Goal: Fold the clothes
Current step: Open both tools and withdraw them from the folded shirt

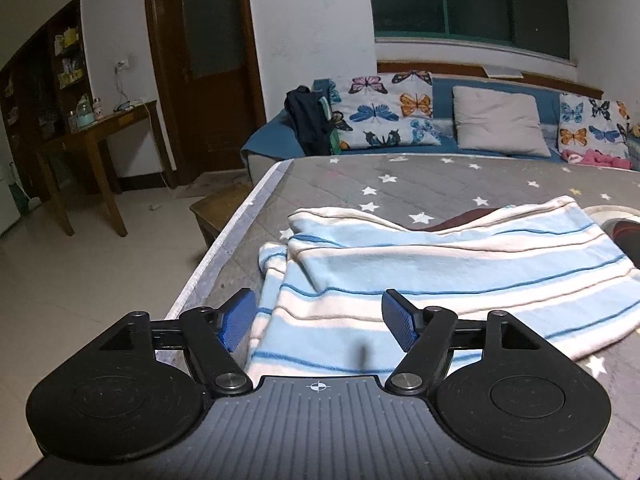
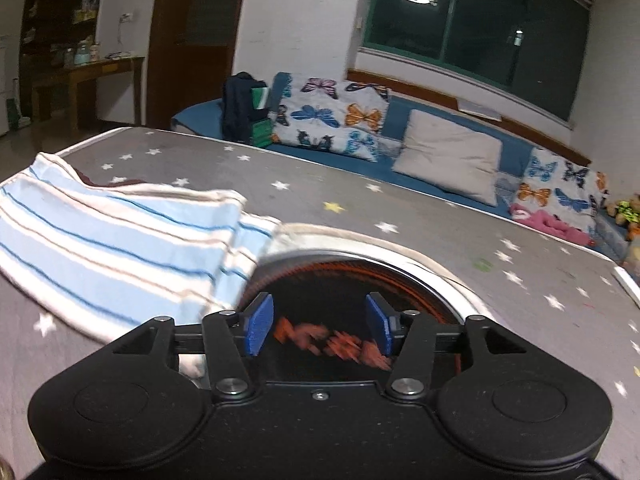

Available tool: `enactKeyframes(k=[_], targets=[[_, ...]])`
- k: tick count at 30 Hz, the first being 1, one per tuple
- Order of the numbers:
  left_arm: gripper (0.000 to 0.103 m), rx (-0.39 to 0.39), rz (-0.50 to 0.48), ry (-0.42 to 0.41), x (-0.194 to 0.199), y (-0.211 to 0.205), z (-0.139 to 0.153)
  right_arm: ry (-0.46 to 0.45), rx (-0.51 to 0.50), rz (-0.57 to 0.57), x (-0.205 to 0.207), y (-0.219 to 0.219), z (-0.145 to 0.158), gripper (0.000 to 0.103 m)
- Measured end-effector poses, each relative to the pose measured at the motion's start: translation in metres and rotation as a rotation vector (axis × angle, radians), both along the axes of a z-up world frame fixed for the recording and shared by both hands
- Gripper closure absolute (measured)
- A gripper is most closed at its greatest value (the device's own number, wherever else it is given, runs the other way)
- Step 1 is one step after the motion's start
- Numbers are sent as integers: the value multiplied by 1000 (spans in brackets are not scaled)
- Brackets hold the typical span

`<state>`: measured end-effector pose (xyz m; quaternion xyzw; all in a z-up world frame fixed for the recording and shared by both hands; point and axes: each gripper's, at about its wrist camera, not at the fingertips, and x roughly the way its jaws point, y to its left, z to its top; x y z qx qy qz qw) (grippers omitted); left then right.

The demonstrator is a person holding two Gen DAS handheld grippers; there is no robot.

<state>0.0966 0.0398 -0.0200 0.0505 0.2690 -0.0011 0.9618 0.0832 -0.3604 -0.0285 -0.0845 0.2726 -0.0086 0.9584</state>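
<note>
A light blue and white striped garment [image 1: 440,264] lies rumpled on the grey star-patterned bed cover [image 1: 420,184], with a dark maroon piece [image 1: 472,216] showing from under its far edge. My left gripper [image 1: 319,320] is open just above the garment's near left part, and nothing is between its blue pads [image 1: 238,322]. In the right wrist view the striped garment [image 2: 120,236] lies to the left. My right gripper [image 2: 319,328] is open over a blurred dark item with orange print and a pale rim [image 2: 344,280]. That item partly overlaps the garment's right end.
The bed's left edge [image 1: 224,252] drops to a tiled floor beside a low wooden stool [image 1: 216,208]. A wooden desk [image 1: 96,128] stands at far left. Behind the bed is a blue sofa with butterfly cushions [image 1: 384,112], a grey pillow [image 1: 496,120], a dark bag [image 1: 308,120] and pink cloth [image 2: 556,226].
</note>
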Motion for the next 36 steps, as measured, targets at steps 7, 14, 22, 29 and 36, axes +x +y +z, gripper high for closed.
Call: enactKeyframes(k=[7, 14, 22, 29, 36], targets=[[22, -123, 21, -29, -23, 6, 12, -16, 1, -85, -37, -28, -5, 37], [22, -127, 69, -41, -38, 4, 21, -26, 24, -183, -65, -75, -15, 33], [21, -166, 92, -55, -53, 10, 27, -33, 52, -266, -86, -96, -24, 30], [21, -149, 108, -62, -59, 14, 30, -35, 69, -310, -96, -109, -31, 24], [21, -114, 115, -68, -61, 15, 31, -25, 85, -349, -102, -120, -40, 23]])
